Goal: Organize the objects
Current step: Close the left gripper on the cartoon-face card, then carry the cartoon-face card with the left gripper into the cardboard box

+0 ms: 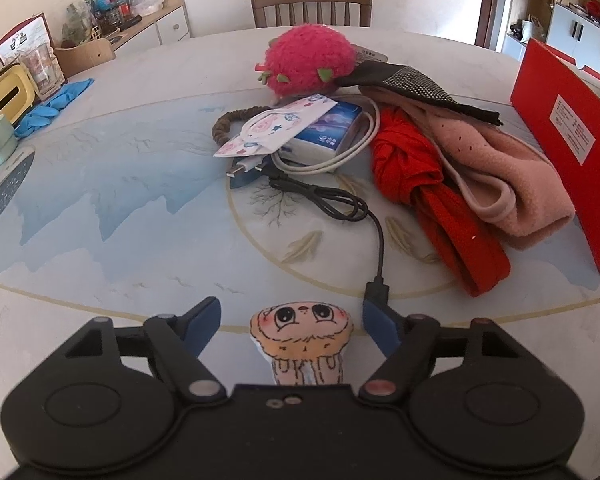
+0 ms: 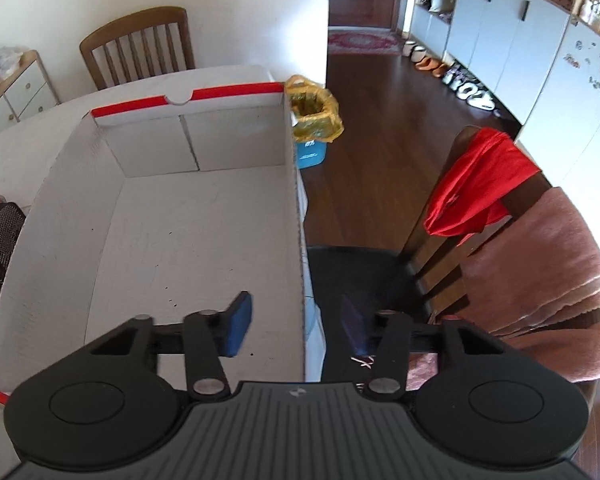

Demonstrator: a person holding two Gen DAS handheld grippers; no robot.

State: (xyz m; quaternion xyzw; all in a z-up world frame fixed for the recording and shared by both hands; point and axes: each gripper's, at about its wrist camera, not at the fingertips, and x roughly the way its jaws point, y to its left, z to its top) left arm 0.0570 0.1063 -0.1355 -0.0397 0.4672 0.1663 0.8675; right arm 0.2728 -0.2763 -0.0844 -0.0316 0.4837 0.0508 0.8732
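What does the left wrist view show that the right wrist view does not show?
Only the left wrist view: a small plush doll between the open left claw, a black cable, a red scarf.
Only the right wrist view: the box's bare white interior, the open right claw, a bin.
Both: the red box, the pink plush.

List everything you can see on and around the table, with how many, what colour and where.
plush doll: one, cream, near table edge between left fingers, not gripped
fuzzy toy: one, pink, far centre
black cable: one, table centre
white cable: one, around blue-white pack
red cloth: one, knotted, right of centre
pink cloth: one, beside box
cardboard box: one, red outside, white inside, open, nothing inside
bin: one, yellow liner, floor
left gripper: open
right gripper: open, straddling box wall
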